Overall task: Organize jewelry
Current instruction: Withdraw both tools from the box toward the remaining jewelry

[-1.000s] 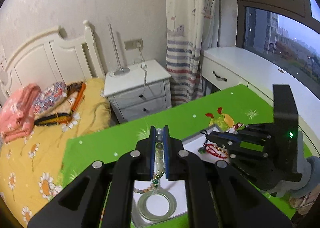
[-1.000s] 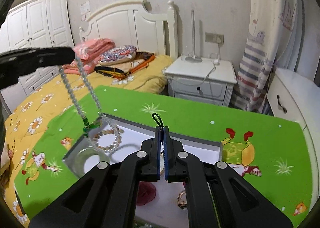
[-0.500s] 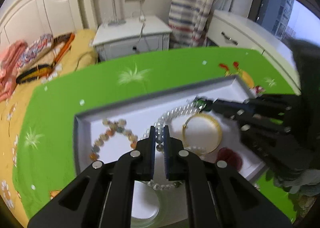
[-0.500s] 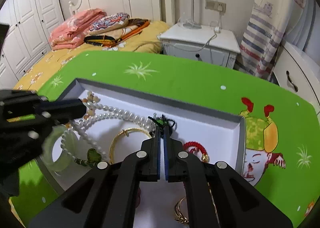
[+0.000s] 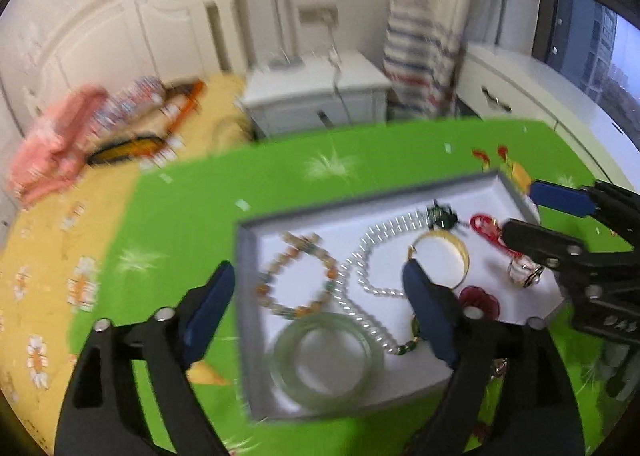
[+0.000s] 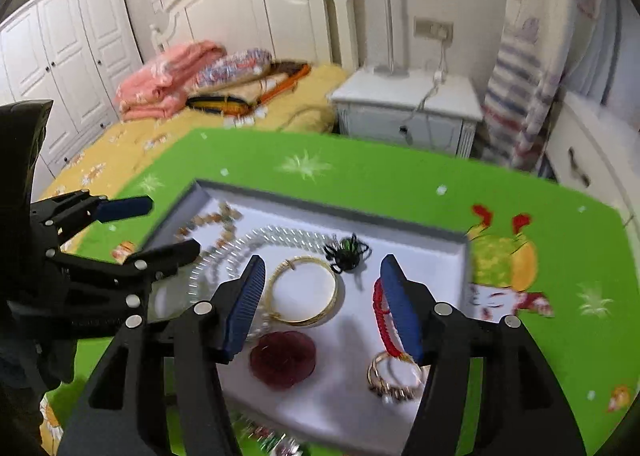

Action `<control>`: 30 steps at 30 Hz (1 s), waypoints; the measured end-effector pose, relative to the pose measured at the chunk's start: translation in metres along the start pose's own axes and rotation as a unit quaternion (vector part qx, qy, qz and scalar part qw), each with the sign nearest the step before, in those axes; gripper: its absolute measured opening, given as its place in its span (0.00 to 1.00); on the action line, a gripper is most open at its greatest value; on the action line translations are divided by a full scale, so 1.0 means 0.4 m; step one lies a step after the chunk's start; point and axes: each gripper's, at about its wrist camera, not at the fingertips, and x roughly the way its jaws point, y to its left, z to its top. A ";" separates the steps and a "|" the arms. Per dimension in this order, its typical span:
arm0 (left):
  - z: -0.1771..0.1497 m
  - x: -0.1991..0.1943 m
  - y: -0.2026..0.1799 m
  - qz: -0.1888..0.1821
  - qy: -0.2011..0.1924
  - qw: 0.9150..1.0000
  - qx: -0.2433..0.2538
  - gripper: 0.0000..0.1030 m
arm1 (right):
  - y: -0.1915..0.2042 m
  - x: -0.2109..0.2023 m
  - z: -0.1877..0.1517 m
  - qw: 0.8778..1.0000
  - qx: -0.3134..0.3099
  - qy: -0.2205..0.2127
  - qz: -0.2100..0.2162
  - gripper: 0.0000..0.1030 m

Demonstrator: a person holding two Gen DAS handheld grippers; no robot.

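Both hand-held grippers gape wide, holding nothing: left (image 5: 316, 310), right (image 6: 322, 306). The pearl necklace (image 5: 362, 276) lies in the tray (image 5: 246, 256) at frame centre, its long axis running lower left to upper right.

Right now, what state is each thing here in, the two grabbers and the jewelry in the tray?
Left gripper: open, empty.
Right gripper: open, empty.
Tray: uncovered, on the green cloth.
Pearl necklace: lying loose in the tray.
Jade bangle: flat in the tray.
Gold bangle: flat in the tray.
Red cord bracelet: lying in the tray.
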 end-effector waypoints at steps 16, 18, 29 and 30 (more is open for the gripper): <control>-0.222 -0.272 -0.036 0.009 -0.064 0.998 -0.018 0.96 | 0.067 -0.304 -0.209 0.996 0.012 -0.087 0.008 0.76; -0.265 -0.248 -0.055 -0.002 -0.045 0.999 -0.017 0.96 | 0.059 -0.296 -0.254 0.996 0.025 -0.080 0.008 0.76; -0.401 -0.114 -0.115 -0.029 0.026 0.999 -0.025 0.95 | 0.033 -0.229 -0.443 0.999 0.044 -0.010 -0.003 0.76; -0.403 -0.108 -0.113 -0.031 0.031 0.999 -0.027 0.95 | 0.030 -0.225 -0.448 0.999 0.046 -0.007 -0.003 0.76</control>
